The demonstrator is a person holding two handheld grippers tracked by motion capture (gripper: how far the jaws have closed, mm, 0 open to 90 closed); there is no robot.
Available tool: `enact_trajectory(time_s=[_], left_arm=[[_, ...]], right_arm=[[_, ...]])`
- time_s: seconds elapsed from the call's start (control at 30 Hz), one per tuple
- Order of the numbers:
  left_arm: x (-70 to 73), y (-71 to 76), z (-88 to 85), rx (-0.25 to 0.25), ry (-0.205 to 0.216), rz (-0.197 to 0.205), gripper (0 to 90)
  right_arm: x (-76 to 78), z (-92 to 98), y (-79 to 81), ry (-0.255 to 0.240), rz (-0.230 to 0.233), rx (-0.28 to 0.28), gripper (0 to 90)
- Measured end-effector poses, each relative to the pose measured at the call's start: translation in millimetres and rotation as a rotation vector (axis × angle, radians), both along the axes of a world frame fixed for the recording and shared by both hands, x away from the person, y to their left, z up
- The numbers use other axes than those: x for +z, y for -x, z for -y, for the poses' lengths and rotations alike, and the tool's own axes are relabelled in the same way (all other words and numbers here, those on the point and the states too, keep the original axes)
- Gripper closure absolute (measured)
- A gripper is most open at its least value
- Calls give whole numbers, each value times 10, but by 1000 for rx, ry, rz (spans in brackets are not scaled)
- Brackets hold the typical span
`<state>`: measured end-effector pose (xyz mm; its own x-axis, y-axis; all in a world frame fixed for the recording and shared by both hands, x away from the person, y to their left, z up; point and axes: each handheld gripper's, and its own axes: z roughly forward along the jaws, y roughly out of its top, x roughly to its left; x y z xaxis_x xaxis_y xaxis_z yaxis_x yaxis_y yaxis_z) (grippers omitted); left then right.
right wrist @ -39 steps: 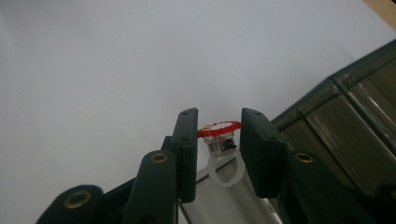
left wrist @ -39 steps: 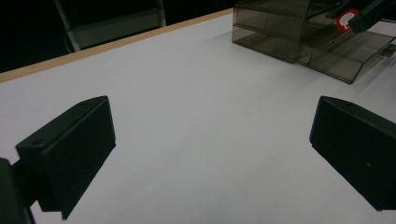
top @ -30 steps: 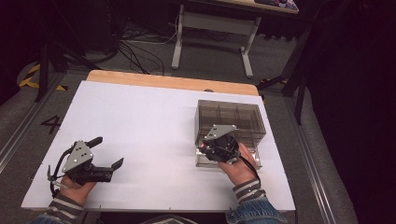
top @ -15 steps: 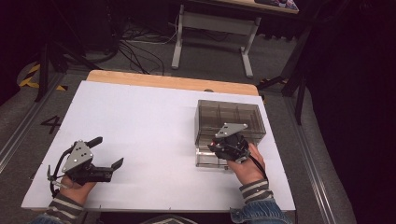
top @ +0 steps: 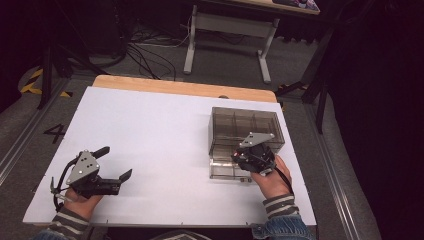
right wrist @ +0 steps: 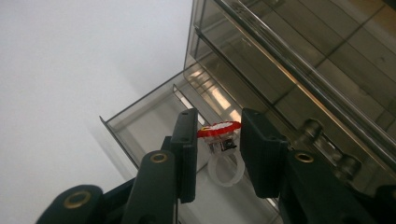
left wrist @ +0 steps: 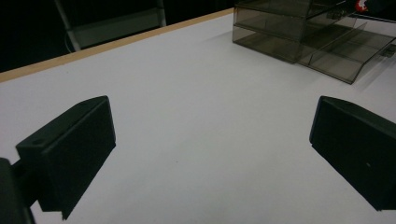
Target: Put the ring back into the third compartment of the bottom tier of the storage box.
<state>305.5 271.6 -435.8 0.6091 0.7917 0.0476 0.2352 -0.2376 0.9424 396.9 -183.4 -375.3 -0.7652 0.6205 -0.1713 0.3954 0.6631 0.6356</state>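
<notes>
Two tongs are in use. Right tongs (right wrist: 215,140) pinch, apparently, a red-topped ring (right wrist: 219,130) over the open drawer (right wrist: 140,116) of the organizer (top: 245,125) near the desk (top: 150,125) right edge. Left tongs (left wrist: 210,154) stand spread, empty.

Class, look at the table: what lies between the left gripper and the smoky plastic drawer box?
Nothing: in the high view only bare white table separates the left gripper from the drawer box; the left gripper view agrees.
</notes>
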Motion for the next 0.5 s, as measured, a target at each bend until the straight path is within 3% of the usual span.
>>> enact_trajectory(time_s=[0.5], left_arm=[[0,1,1,0,1,-3,11]], right_arm=[[-9,219,-28,15,-1,-69,677]])
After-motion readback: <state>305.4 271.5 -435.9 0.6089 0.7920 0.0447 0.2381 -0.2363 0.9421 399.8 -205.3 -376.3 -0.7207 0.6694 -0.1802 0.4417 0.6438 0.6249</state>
